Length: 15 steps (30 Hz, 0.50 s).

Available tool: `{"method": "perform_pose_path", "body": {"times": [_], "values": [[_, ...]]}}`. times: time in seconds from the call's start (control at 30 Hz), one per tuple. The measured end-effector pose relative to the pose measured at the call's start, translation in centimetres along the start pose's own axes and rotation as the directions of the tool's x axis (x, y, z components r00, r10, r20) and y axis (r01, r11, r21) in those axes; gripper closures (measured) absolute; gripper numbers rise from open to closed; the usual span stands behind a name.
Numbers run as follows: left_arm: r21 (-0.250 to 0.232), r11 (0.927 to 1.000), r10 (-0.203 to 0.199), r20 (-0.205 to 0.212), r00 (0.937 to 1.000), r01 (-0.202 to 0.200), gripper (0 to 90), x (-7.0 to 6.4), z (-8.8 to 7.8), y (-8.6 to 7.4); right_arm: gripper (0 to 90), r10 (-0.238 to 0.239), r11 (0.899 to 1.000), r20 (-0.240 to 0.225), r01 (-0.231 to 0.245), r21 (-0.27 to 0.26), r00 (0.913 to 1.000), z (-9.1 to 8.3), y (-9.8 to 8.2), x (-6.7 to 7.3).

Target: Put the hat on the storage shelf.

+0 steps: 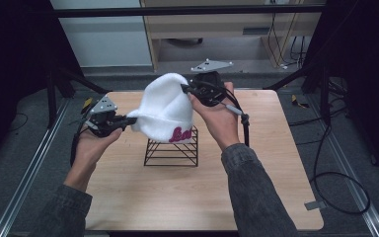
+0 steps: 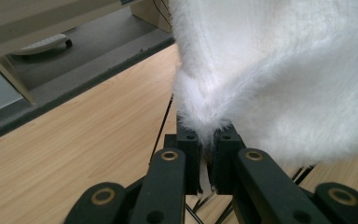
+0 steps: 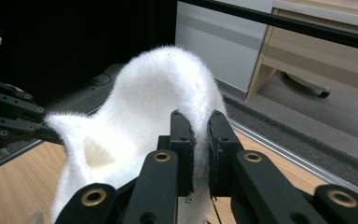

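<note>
Wood table (image 1: 128, 197) w/ wire rack (image 1: 171, 150) mid. I'm holding white hat (image 1: 165, 106) above rack: my left gripper (image 1: 131, 120) pinching its brim, right gripper (image 1: 185, 89) clamping opposite edge.

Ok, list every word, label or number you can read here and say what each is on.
"La…": dark red script on the white beanie, on its cuff above the wire rack; only the first letters show, the rest is hidden round the fold.
No other readable text.
</note>
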<state>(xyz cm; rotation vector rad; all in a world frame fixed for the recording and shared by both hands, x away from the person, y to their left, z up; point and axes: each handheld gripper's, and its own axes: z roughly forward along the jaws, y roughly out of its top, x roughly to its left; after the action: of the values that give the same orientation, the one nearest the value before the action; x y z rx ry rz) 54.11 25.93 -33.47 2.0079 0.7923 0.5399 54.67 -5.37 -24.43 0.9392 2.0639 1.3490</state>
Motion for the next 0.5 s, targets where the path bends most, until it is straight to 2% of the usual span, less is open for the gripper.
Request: {"method": "perform_pose_path", "body": {"times": [0.13, 0.33, 0.4, 0.5], "values": [[-0.015, 0.9998, -0.011, 0.008, 0.9999, 0.011, 84.5, 0.0, 0.0, 0.1, 83.1, 0.001, 1.0, 0.008, -0.001, 0.006, 1.0, 0.1, 0.0, -0.4], [-0.048, 0.9988, 0.001, -0.007, 1.0, -0.001, 84.5, -0.5, -0.6, 1.3, 83.2, 0.003, 1.0, 0.022, -0.003, -0.015, 0.9998, -0.3, 1.6, -1.0], [-0.047, 0.9989, -0.001, -0.014, 0.9999, 0.001, 84.5, -0.4, -0.1, 1.5, 83.1, -0.002, 1.0, 0.033, 0.002, -0.019, 0.9994, -0.1, 2.1, -1.1], [-0.036, 0.9992, -0.017, -0.012, 0.9998, 0.017, 84.5, -0.2, 1.1, 1.1, 83.2, -0.007, 1.0, 0.043, 0.008, -0.016, 0.999, 0.4, 1.9, -1.4]]}}
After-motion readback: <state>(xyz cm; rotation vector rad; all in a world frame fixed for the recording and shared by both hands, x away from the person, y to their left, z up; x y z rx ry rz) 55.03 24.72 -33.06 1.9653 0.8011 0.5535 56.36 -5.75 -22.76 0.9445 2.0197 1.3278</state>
